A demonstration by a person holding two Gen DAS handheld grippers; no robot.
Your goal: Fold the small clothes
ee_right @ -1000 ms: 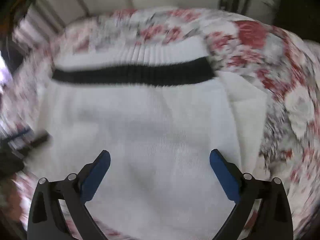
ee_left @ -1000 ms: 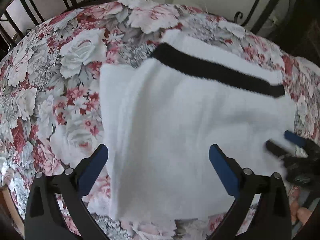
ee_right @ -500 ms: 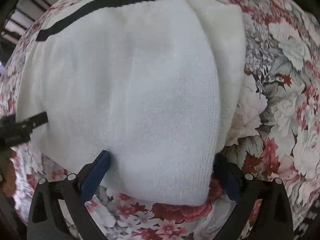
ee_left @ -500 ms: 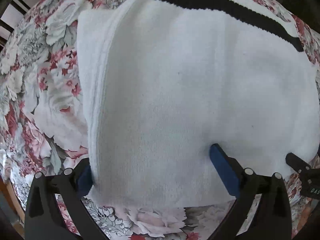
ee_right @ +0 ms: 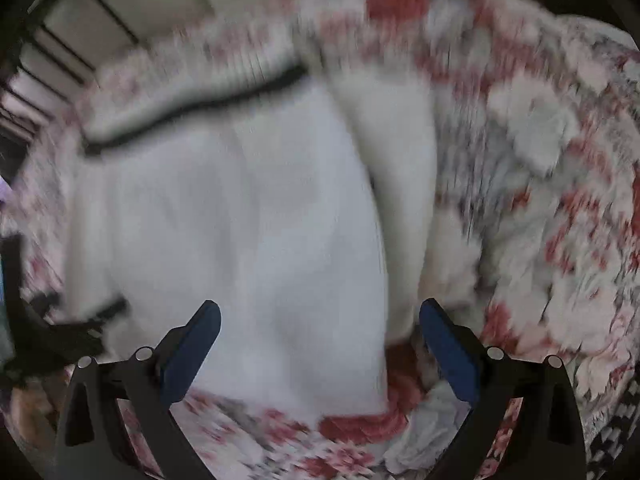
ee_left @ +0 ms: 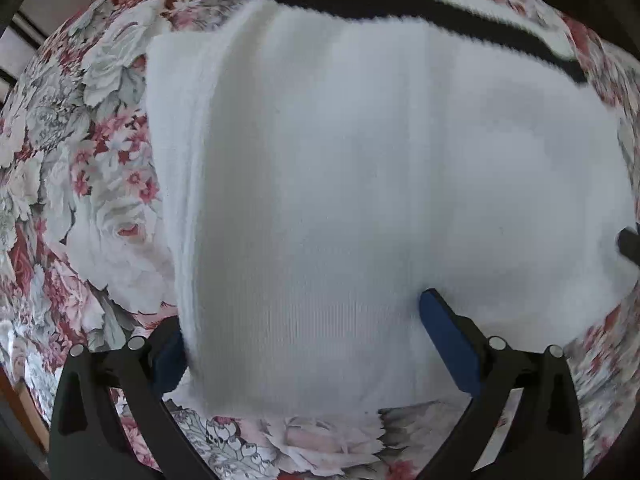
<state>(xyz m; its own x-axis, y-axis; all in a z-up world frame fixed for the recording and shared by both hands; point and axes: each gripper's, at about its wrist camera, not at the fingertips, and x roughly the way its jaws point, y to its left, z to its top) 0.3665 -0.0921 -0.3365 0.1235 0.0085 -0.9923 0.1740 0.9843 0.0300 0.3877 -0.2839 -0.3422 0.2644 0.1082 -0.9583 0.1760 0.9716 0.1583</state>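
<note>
White knit garment [ee_left: 360, 184], two grippers [ee_left: 304, 344]

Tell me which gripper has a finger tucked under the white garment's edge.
The left gripper: its own left finger disappears beneath the garment. The right gripper shows both blue pads uncovered above the cloth.

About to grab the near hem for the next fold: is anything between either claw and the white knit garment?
Nothing visible. The left claw is open at the near edge of the white knit garment, with cloth between its fingers. The right claw is open just over the garment's near right corner. Only the floral cloth lies around it.
</note>
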